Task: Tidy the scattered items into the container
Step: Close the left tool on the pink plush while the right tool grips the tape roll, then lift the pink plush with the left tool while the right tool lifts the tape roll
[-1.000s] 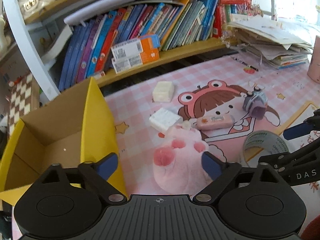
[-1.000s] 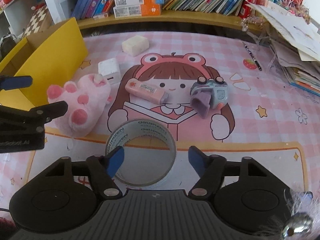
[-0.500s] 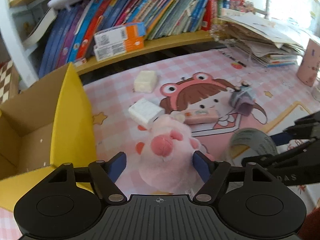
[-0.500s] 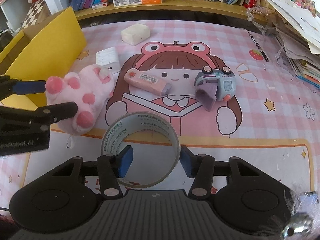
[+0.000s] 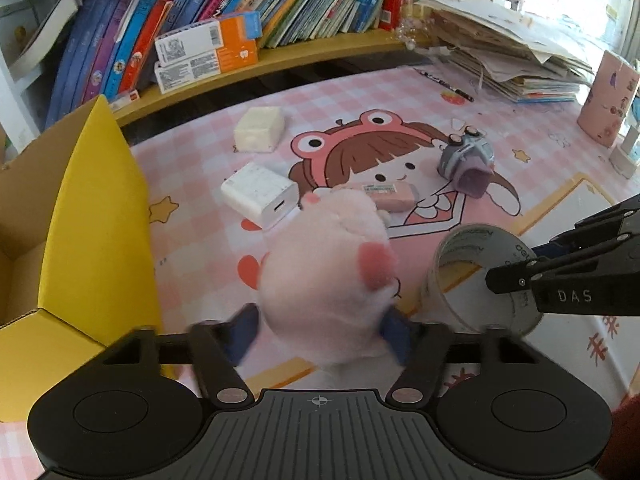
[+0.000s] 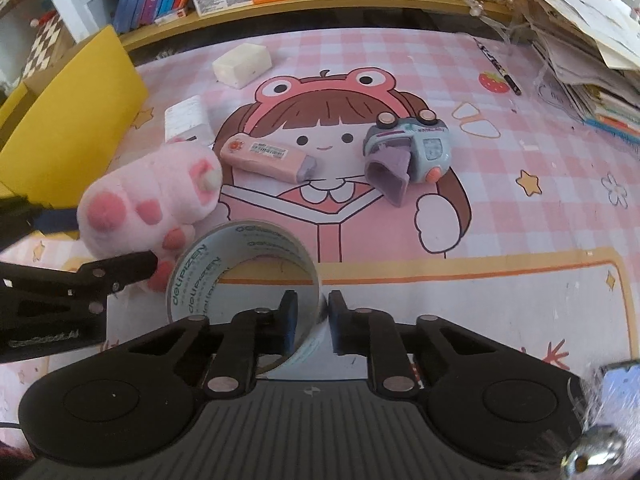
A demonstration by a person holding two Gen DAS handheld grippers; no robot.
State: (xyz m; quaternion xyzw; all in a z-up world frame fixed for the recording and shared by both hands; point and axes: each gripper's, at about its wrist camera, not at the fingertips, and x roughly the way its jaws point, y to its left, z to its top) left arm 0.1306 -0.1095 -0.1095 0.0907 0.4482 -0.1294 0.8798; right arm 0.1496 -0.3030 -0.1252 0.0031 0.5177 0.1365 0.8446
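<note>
A pink plush paw [image 5: 324, 272] sits between the fingers of my left gripper [image 5: 318, 336], which is shut on its lower part. Close on its left is the yellow cardboard box [image 5: 100, 220], open at the top. My right gripper [image 6: 314, 320] is shut on the wall of a grey tape roll [image 6: 240, 264], one finger inside the ring and one outside; the roll is tipped up. The plush paw [image 6: 148, 208] touches the roll's left side. A white charger [image 5: 260, 194], a cream block [image 5: 260, 130], a pink case [image 6: 268, 158] and a toy camera [image 6: 408, 152] lie on the mat.
A shelf of books [image 5: 240, 12] runs along the back. Stacked papers [image 5: 512, 60] and a pink cup [image 5: 608, 96] stand at the right, with a pen [image 6: 498, 66] lying near them. The pink cartoon mat [image 6: 520, 208] covers the table.
My left gripper closed on the plush paw and tipped it upright. My right gripper closed on the tape roll's wall and tilted the roll up off the mat.
</note>
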